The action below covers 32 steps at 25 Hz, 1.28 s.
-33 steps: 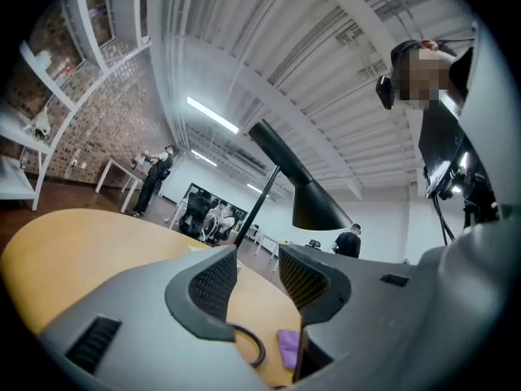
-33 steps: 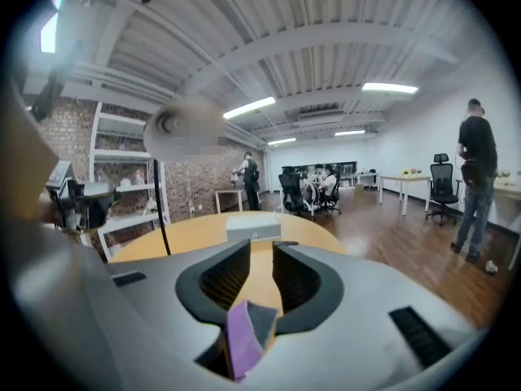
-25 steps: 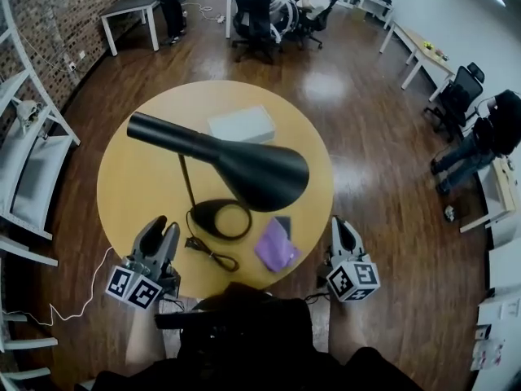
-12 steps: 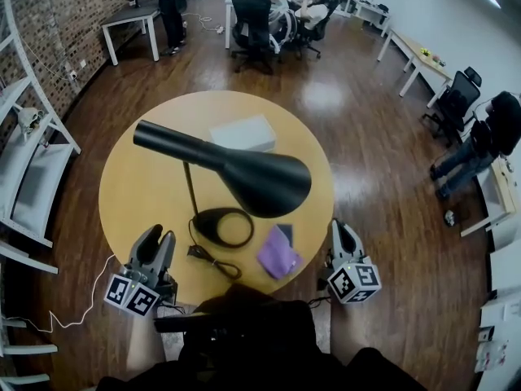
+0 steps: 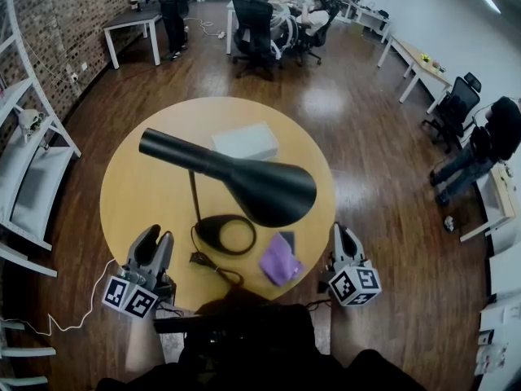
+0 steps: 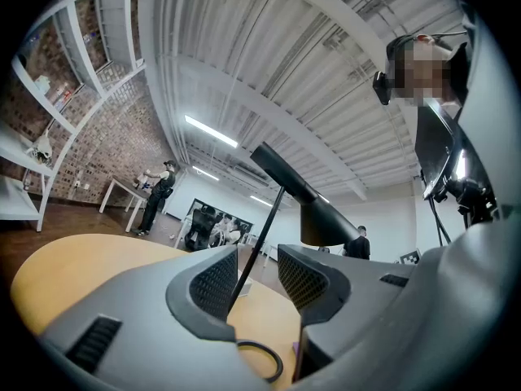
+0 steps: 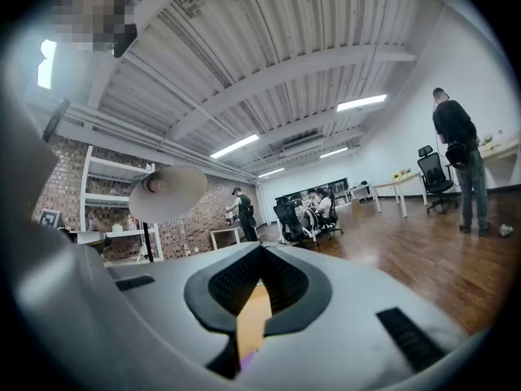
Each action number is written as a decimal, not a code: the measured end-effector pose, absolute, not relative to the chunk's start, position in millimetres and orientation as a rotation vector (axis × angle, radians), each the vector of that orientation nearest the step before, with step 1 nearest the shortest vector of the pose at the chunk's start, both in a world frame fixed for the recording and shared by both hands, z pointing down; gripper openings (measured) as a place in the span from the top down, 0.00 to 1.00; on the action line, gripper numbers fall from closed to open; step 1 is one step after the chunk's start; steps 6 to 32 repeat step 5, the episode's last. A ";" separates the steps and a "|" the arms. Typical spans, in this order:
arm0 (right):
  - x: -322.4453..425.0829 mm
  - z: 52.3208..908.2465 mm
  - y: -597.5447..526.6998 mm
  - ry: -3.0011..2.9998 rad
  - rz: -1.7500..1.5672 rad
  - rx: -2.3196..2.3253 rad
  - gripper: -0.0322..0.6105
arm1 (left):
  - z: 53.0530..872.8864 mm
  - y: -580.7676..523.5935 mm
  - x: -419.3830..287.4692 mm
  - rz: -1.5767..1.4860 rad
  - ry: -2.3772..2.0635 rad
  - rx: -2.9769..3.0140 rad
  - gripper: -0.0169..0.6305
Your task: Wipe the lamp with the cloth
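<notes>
**Cloth's on the table, in neither gripper**

The purple cloth (image 5: 279, 261) lies on the round table (image 5: 130, 194), just beside the base of the black lamp (image 5: 244, 182). The left gripper (image 5: 157, 236) is part-open and empty, and the right gripper (image 5: 342, 231) is pinched together on nothing. Could be pre-wipe, or the cloth's been set down after wiping. No telling which.

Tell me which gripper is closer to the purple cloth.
Right. The right gripper sits just right of the crumpled purple cloth; the left gripper is across the black lamp base, farther away.
</notes>
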State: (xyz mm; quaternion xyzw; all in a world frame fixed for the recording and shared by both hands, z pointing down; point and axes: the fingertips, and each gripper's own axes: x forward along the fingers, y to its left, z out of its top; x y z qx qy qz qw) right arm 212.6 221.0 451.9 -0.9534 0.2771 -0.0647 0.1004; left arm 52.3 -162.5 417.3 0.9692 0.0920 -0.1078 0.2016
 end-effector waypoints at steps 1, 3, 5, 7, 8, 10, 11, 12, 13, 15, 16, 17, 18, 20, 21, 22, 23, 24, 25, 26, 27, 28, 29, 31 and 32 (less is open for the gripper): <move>213.3 452.8 219.4 0.819 -0.191 -2.817 0.95 | 417.0 -163.1 52.9 -0.298 0.261 2.711 0.74; 214.8 453.2 216.7 0.820 -0.186 -2.810 0.95 | 418.0 -164.4 52.4 -0.289 0.262 2.716 0.74; 215.6 452.2 214.4 0.824 -0.182 -2.807 0.95 | 420.5 -166.0 50.8 -0.277 0.256 2.717 0.74; 215.6 452.2 214.4 0.824 -0.182 -2.807 0.95 | 420.5 -166.0 50.8 -0.277 0.256 2.717 0.74; 215.6 452.2 214.4 0.824 -0.182 -2.807 0.95 | 420.5 -166.0 50.8 -0.277 0.256 2.717 0.74; 215.6 452.2 214.4 0.824 -0.182 -2.807 0.95 | 420.5 -166.0 50.8 -0.277 0.256 2.717 0.74; 215.6 452.2 214.4 0.824 -0.182 -2.807 0.95 | 420.5 -166.0 50.8 -0.277 0.256 2.717 0.74; 215.6 452.2 214.4 0.824 -0.182 -2.807 0.95 | 420.5 -166.0 50.8 -0.277 0.256 2.717 0.74; 215.6 452.2 214.4 0.824 -0.182 -2.807 0.95 | 420.5 -166.0 50.8 -0.277 0.256 2.717 0.74; 215.6 452.2 214.4 0.824 -0.182 -2.807 0.95 | 420.5 -166.0 50.8 -0.277 0.256 2.717 0.74; 215.6 452.2 214.4 0.824 -0.182 -2.807 0.95 | 420.5 -166.0 50.8 -0.277 0.256 2.717 0.74; 215.6 452.2 214.4 0.824 -0.182 -2.807 0.95 | 420.5 -166.0 50.8 -0.277 0.256 2.717 0.74; 215.6 452.2 214.4 0.824 -0.182 -2.807 0.95 | 420.5 -166.0 50.8 -0.277 0.256 2.717 0.74; 215.6 452.2 214.4 0.824 -0.182 -2.807 0.95 | 420.5 -166.0 50.8 -0.277 0.256 2.717 0.74; 215.6 452.2 214.4 0.824 -0.182 -2.807 0.95 | 420.5 -166.0 50.8 -0.277 0.256 2.717 0.74; 215.6 452.2 214.4 0.824 -0.182 -2.807 0.95 | 420.5 -166.0 50.8 -0.277 0.256 2.717 0.74; 215.6 452.2 214.4 0.824 -0.182 -2.807 0.95 | 420.5 -166.0 50.8 -0.277 0.256 2.717 0.74; 215.6 452.2 214.4 0.824 -0.182 -2.807 0.95 | 420.5 -166.0 50.8 -0.277 0.256 2.717 0.74; 215.6 452.2 214.4 0.824 -0.182 -2.807 0.95 | 420.5 -166.0 50.8 -0.277 0.256 2.717 0.74; 215.6 452.2 214.4 0.824 -0.182 -2.807 0.95 | 420.5 -166.0 50.8 -0.277 0.256 2.717 0.74; 215.6 452.2 214.4 0.824 -0.182 -2.807 0.95 | 420.5 -166.0 50.8 -0.277 0.256 2.717 0.74; 215.6 452.2 214.4 0.824 -0.182 -2.807 0.95 | 420.5 -166.0 50.8 -0.277 0.256 2.717 0.74; 215.6 452.2 214.4 0.824 -0.182 -2.807 0.95 | 420.5 -166.0 50.8 -0.277 0.256 2.717 0.74; 215.6 452.2 214.4 0.824 -0.182 -2.807 0.95 | 420.5 -166.0 50.8 -0.277 0.256 2.717 0.74; 215.6 452.2 214.4 0.824 -0.182 -2.807 0.95 | 420.5 -166.0 50.8 -0.277 0.256 2.717 0.74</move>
